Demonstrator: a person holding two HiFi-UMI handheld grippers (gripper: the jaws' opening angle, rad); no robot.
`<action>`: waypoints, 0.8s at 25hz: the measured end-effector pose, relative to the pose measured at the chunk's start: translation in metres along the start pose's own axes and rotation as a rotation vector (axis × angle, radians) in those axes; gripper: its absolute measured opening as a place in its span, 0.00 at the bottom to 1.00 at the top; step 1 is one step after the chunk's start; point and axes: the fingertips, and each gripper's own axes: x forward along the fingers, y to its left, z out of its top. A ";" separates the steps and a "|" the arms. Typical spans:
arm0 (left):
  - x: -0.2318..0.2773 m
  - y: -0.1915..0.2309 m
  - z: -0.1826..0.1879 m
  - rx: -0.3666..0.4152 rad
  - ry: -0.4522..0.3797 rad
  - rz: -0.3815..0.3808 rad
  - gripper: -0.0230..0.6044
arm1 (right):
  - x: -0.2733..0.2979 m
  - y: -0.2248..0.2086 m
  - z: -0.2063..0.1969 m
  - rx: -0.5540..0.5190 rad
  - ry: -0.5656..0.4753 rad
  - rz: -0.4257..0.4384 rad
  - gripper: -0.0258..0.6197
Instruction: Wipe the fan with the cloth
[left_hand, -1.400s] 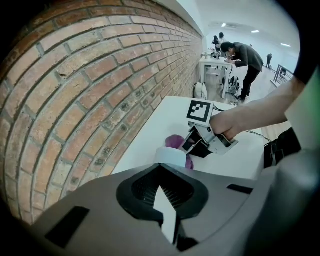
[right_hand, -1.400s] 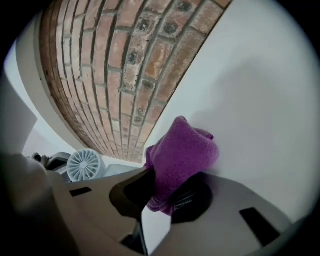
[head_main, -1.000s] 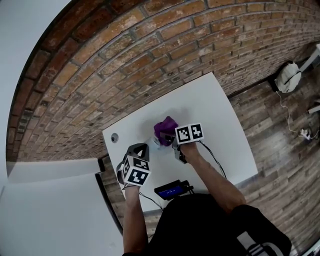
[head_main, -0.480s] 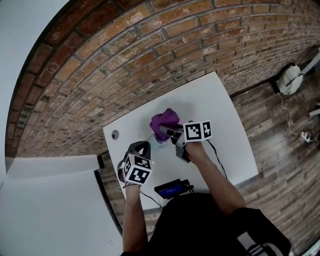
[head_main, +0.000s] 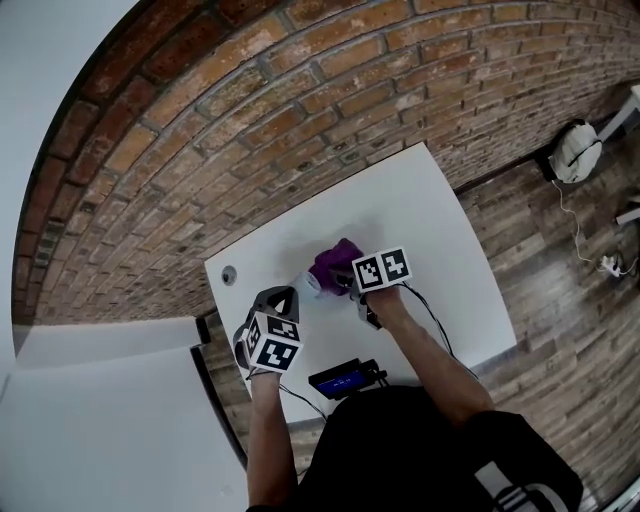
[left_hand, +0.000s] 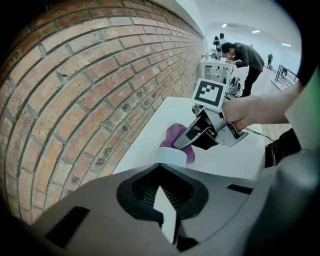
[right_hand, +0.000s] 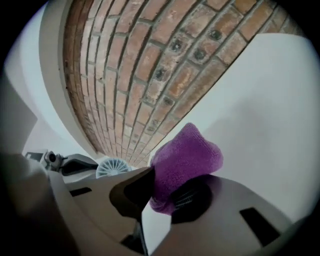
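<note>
I judge I'm mid-wipe. My right gripper (right_hand: 170, 192) is clamped on the purple cloth (right_hand: 187, 160), beside the small white fan (head_main: 312, 284) at the centre of the head view. My left gripper (left_hand: 167, 200) sits closed just below it. Next, I need to sweep the cloth across the grille.

We see a white table (head_main: 440, 230) pushed against a red brick wall (head_main: 250, 120), with a wood floor (head_main: 570, 330) to its right. Near the table's left corner sits a small round grey thing (head_main: 229, 274). At the near edge is a black device with a blue screen (head_main: 340, 381). On the floor by the wall lies a white object (head_main: 576, 153), a thin cable (head_main: 575, 235) trailing from it. Far off, a person (left_hand: 243, 55) bends over a bench.
</note>
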 end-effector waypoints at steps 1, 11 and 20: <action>0.000 0.000 0.000 -0.003 -0.002 -0.002 0.02 | -0.004 -0.004 0.002 0.027 -0.016 -0.003 0.16; 0.000 -0.001 0.001 -0.009 -0.007 -0.006 0.02 | 0.014 0.017 -0.011 0.379 -0.017 0.264 0.16; 0.001 -0.001 0.002 -0.010 -0.008 0.003 0.02 | 0.026 -0.042 -0.033 -0.199 0.284 -0.158 0.16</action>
